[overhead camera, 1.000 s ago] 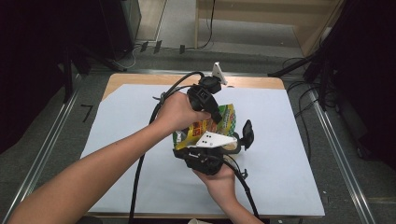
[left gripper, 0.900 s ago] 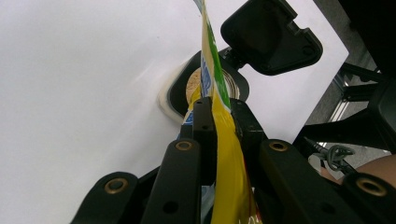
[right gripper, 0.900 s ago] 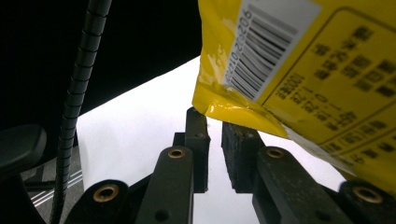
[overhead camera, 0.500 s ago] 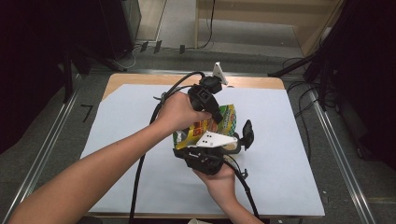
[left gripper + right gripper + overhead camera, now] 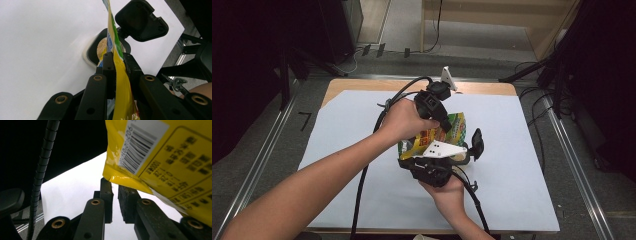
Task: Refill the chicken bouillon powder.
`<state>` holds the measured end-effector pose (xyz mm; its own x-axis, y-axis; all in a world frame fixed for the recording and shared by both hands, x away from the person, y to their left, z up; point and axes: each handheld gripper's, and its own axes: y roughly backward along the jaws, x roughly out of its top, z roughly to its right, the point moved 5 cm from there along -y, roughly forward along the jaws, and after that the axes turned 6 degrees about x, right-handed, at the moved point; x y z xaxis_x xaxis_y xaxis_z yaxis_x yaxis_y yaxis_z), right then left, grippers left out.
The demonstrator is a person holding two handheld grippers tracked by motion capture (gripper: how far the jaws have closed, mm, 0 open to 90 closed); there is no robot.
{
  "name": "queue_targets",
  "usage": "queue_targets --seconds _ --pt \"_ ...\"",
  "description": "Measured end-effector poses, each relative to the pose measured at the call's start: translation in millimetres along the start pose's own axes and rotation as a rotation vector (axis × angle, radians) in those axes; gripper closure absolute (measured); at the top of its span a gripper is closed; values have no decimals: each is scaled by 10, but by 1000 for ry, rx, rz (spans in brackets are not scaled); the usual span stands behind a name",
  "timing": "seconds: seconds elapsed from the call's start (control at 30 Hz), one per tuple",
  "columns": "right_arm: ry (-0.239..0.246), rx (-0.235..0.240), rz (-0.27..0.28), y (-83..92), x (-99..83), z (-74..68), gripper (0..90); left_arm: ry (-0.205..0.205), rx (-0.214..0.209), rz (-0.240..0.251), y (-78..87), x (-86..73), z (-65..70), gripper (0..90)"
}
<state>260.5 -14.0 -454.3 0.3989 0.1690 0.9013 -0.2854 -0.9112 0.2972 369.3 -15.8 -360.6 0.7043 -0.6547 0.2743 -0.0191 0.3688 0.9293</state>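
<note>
A yellow and green snack bag (image 5: 455, 125) hangs upright over the middle of the white sheet. My left gripper (image 5: 445, 127) comes down from above and is shut on the bag's top edge (image 5: 120, 82), pads tight on the foil. Beneath it sits a small black container (image 5: 93, 50) with brown crumbs inside, its hinged lid (image 5: 141, 21) standing open (image 5: 476, 144). My right gripper (image 5: 417, 159) is under the bag's lower end. In the right gripper view its jaws (image 5: 113, 182) stand almost together with white sheet showing through the slit. The bag's barcoded corner (image 5: 170, 152) hangs right at their tips.
White paper (image 5: 522, 150) covers most of the wooden tabletop (image 5: 482, 87). A small white upright piece (image 5: 447, 77) stands at the far edge. Black cables (image 5: 362, 190) trail from both grippers toward the person. Metal rails (image 5: 572, 165) run along both sides of the table.
</note>
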Motion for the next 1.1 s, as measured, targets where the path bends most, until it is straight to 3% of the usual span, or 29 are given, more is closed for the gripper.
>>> queue_targets --seconds 1.1 --pt "2 14 -10 -23 -45 12 815 -24 -10 11 -3 -50 7 825"
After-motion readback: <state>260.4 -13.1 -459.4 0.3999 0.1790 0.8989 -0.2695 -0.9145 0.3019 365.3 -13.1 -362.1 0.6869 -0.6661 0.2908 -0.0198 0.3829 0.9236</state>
